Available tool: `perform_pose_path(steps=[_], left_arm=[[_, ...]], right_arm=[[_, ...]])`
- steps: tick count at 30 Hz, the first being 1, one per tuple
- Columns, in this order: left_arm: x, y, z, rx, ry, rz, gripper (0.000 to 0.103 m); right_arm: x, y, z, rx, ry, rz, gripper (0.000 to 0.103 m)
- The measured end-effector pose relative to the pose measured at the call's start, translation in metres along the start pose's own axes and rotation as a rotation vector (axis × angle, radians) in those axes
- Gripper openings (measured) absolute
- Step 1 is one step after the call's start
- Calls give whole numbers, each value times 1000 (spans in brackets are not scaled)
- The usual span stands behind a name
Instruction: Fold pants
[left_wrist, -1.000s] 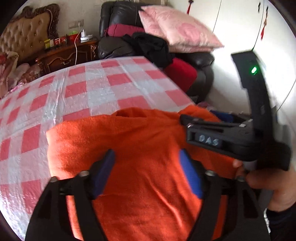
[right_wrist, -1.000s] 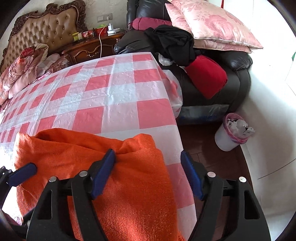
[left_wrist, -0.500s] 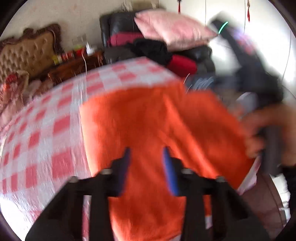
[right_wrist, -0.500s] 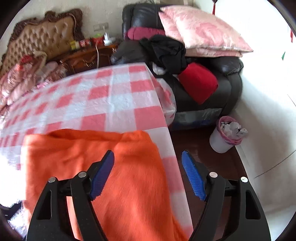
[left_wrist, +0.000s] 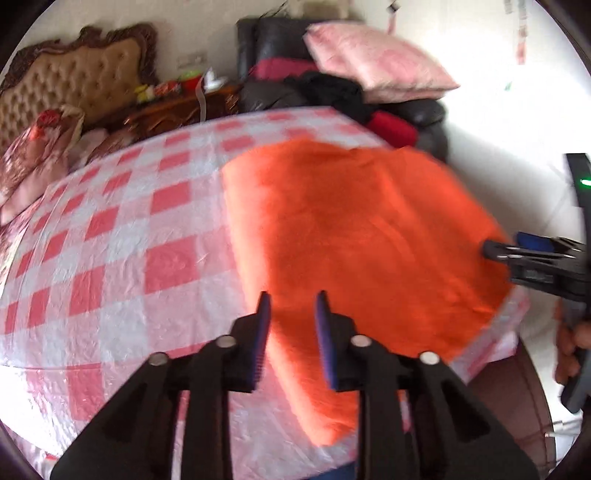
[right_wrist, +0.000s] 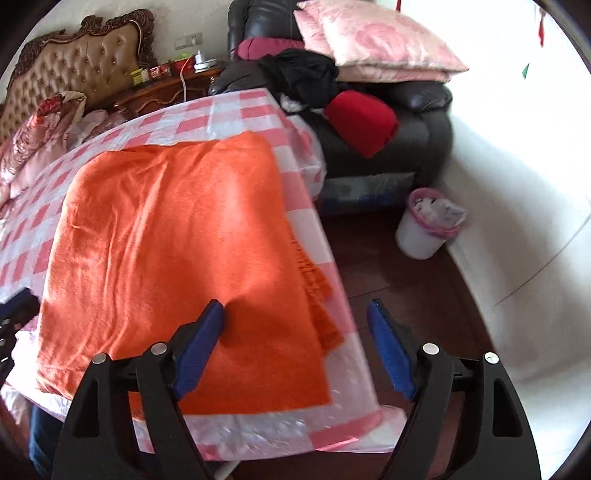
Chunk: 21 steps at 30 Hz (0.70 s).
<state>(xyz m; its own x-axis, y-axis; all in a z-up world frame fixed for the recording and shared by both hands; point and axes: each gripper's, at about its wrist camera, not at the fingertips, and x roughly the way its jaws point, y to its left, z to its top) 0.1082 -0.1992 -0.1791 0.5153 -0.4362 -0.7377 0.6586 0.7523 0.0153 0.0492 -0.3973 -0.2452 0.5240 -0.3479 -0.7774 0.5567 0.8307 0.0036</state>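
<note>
The orange pants (left_wrist: 354, 236) lie folded into a flat rectangle on the red-and-white checked table (left_wrist: 110, 258), near its right corner. They also show in the right wrist view (right_wrist: 177, 236). My left gripper (left_wrist: 291, 317) hovers over the near left edge of the pants, its jaws narrowed to a small gap with nothing between them. My right gripper (right_wrist: 295, 332) is open wide and empty, above the near right corner of the pants. The right gripper also shows at the right edge of the left wrist view (left_wrist: 532, 254).
A black sofa (right_wrist: 388, 122) with pink pillows (right_wrist: 369, 44), black clothes and a red cushion stands behind the table. A white bin (right_wrist: 424, 225) sits on the dark floor to the right. A wooden nightstand (right_wrist: 166, 88) and a tufted headboard are at the back left.
Both grippers have pulled back and up from the pants, which now lie flat. The left jaws have narrowed from wide open to a small gap. The right gripper stays open.
</note>
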Motion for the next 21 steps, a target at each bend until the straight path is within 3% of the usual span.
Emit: perform_pose_path(steps=[2,4,7,9,13,21], left_arm=[[-3,-12,-6,26,0,-95,36],[0,-19,-10,30,19,-136,37],[6,-27,-14,64,34,-124,37],[17,-22,-16,31,73,-139,37],[16,-17,-15,34,80,-151,37],[18,-12,-20,15,69,-171,37]], right_arm=[[-5,-3,-3,13,-11,-8,77],[-9,-4,-8,30,-23,8,77],[-15,-1,-11,23,-49,19,77],[-21,5,-11,10,-68,40,77],[-28,18,-8,-21,-94,74,77],[-8,25,-17,-66,-30,44,75]])
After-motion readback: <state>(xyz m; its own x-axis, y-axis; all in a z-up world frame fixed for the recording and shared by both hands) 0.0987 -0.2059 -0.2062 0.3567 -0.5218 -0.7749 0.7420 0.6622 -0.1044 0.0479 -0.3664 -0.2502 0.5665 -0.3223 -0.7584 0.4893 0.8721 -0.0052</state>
